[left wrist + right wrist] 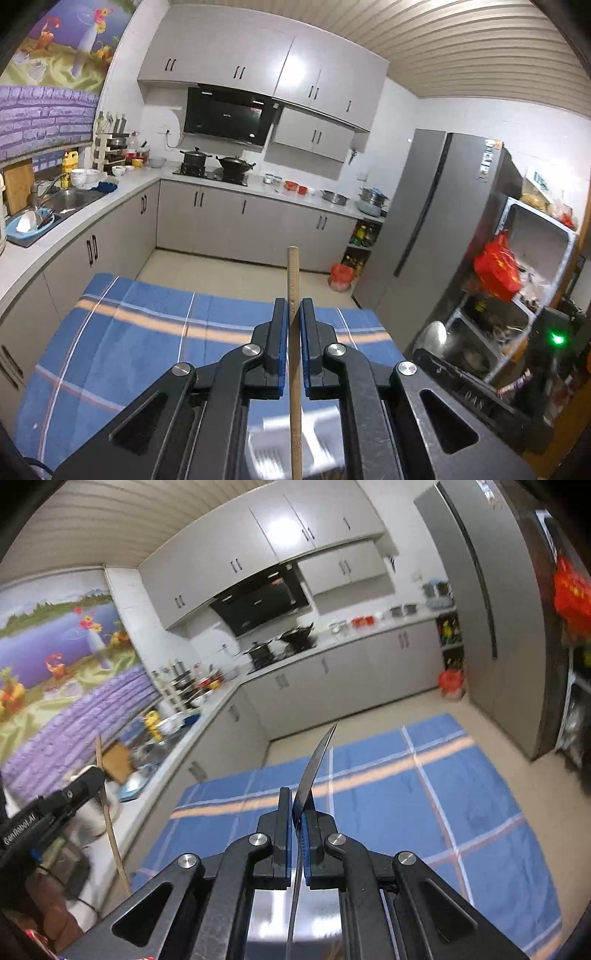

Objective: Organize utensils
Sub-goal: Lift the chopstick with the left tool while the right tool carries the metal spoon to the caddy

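Note:
My left gripper (293, 308) is shut on a thin wooden stick (293, 269), likely a chopstick or a utensil handle, which stands up past the fingertips and runs down out of sight below. My right gripper (296, 796) is shut on a flat, curved metal utensil (317, 757), dark and shiny, whose pointed end rises above the fingertips. Both are held high over a table with a blue checked cloth (140, 332) (424, 794). In the right wrist view the left gripper (70, 794) shows at the left edge with its stick (110, 830). A blurred white holder (280, 443) lies under the left gripper.
A kitchen lies beyond: grey counter with a sink (70, 197) at left, stove with black pots (221, 164), a tall grey fridge (443, 221), and a cluttered metal rack (517, 288) at right. A red bag (341, 275) sits on the floor.

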The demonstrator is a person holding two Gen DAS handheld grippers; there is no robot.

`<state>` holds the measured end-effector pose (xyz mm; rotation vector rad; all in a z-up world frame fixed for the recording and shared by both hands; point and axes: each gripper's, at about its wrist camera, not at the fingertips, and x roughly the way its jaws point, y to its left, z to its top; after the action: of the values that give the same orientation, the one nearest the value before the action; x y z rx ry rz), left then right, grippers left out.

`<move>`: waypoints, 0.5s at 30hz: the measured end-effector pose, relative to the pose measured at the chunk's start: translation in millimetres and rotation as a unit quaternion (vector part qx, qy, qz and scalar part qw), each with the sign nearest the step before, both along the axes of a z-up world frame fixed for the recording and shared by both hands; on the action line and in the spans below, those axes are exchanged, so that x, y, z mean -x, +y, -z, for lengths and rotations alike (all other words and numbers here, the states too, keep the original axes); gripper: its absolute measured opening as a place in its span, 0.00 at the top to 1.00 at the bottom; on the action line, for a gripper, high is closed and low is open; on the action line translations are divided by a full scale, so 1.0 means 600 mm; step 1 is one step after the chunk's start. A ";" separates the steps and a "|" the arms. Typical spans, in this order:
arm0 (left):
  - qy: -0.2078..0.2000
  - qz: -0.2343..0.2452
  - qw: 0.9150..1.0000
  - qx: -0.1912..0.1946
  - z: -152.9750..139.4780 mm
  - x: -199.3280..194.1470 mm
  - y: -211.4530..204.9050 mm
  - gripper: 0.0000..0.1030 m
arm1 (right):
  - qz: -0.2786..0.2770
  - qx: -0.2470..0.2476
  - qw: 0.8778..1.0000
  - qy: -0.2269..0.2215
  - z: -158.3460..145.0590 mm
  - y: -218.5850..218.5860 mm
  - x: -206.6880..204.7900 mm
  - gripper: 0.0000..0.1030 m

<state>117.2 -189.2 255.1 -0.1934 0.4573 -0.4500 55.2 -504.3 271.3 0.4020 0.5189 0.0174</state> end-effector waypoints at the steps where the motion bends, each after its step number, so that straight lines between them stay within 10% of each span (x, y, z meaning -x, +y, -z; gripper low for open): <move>1: 0.001 -0.002 1.000 0.001 0.008 -0.015 -0.008 0.94 | 0.007 0.003 1.000 0.000 0.007 0.000 -0.013 0.96; 15: 0.056 -0.002 0.997 -0.045 0.176 -0.103 -0.081 0.94 | 0.002 0.041 0.997 0.058 0.126 0.017 -0.045 0.96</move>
<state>178.8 -238.1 149.7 -0.1337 0.5856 -0.4142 82.1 -494.0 196.0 0.3244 0.6319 -0.0305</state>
